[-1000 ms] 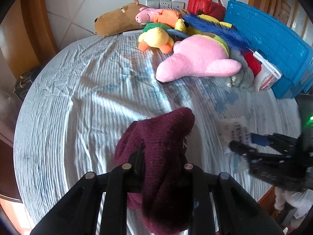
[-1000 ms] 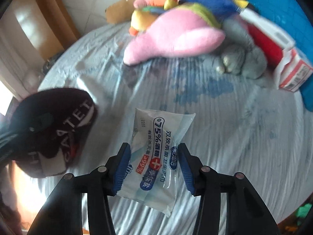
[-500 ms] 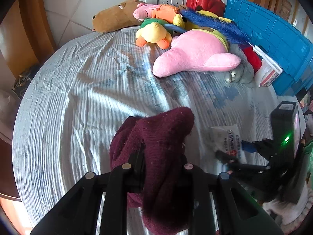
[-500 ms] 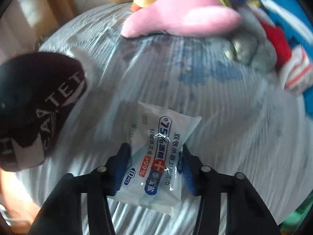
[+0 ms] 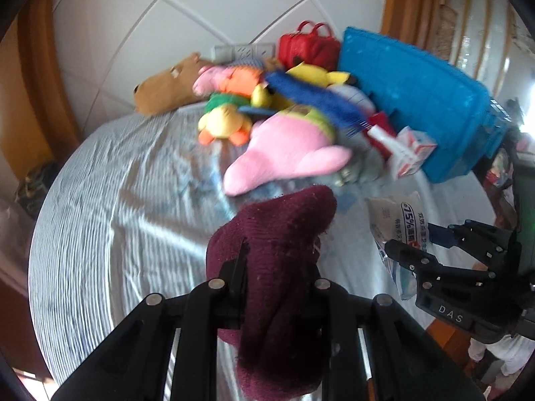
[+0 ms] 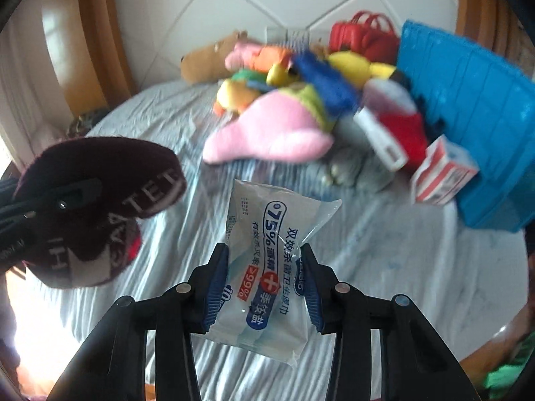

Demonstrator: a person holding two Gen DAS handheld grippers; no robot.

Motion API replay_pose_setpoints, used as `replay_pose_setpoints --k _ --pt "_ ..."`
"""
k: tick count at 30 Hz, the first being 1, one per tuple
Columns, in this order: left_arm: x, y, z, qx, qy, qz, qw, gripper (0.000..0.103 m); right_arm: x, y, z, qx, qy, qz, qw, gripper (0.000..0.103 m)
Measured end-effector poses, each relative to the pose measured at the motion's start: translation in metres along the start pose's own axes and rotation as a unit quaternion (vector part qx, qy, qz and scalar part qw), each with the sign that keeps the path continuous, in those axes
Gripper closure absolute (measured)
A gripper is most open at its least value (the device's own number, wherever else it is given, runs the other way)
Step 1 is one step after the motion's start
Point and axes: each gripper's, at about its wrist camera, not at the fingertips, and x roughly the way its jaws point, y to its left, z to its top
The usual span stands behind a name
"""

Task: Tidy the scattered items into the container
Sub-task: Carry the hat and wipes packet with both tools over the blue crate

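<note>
My left gripper (image 5: 277, 267) is shut on a maroon knit hat (image 5: 284, 234) and holds it above the striped sheet; the hat also shows in the right wrist view (image 6: 90, 207). My right gripper (image 6: 264, 267) is shut on a white wet-wipes pack (image 6: 271, 257) and holds it off the sheet; the pack (image 5: 398, 220) and that gripper (image 5: 414, 240) show at the right of the left wrist view. The blue plastic crate (image 5: 418, 100) stands tipped on its side at the far right, also in the right wrist view (image 6: 468, 127).
A heap of plush toys lies in front of the crate: a pink one (image 5: 287, 157), a yellow-orange one (image 5: 224, 123), a brown one (image 5: 167, 87). A red bag (image 5: 307, 46) stands by the wall. A small red-white box (image 6: 441, 173) lies by the crate.
Both grippers have risen from the sheet with the hat and the wipes pack and swung toward the toys and the blue crate, which now appear nearer.
</note>
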Motion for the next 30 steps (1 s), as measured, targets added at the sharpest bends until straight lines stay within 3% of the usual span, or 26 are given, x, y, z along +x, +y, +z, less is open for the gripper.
replay_pose_setpoints --k 9,18,30 --pt "-0.011 -0.028 0.015 0.037 -0.025 -0.028 0.9986 0.085 -0.043 -0.011 0.008 0.01 -0.049 -0.039 0.998 0.062" --pt "-0.023 -0.066 0.018 0.068 -0.034 -0.071 0.9946 0.085 -0.069 -0.029 0.008 0.021 -0.058 -0.076 0.995 0.062" --pt "-0.038 -0.141 0.026 0.072 -0.042 -0.07 0.9941 0.085 -0.099 -0.099 -0.003 0.025 -0.068 -0.081 0.994 0.062"
